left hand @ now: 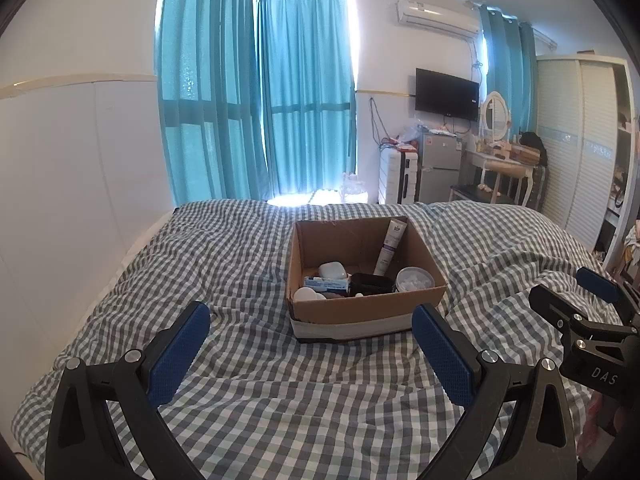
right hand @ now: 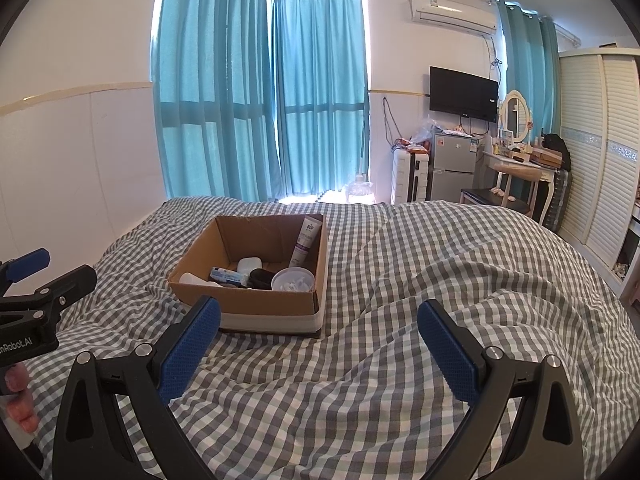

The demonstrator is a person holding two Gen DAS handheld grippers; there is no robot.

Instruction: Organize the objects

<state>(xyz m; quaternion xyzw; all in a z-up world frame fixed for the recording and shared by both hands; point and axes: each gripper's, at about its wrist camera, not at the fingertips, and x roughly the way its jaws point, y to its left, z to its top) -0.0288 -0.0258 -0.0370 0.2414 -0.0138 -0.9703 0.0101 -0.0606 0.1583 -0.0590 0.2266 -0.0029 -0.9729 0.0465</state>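
Two tongs, both empty. Through the left wrist view I am holding my left tongs (left hand: 310,354) spread wide over the checked bed (left hand: 240,280), gripping nothing. The box (left hand: 362,276) is sitting just ahead of them on the quilt, and inside it I am seeing a tube (left hand: 391,246) leaning in the far corner, a white case (left hand: 331,269), a blue packet (left hand: 326,282), a dark item (left hand: 372,284) and a clear tub (left hand: 415,279).

Through the right wrist view I am holding my right tongs (right hand: 318,348) just as wide and empty, with the box ahead to the left. No loose objects are lying on the bed around it, so I am judging the organizing as nearly or fully done; what remains, if anything, I cannot tell.
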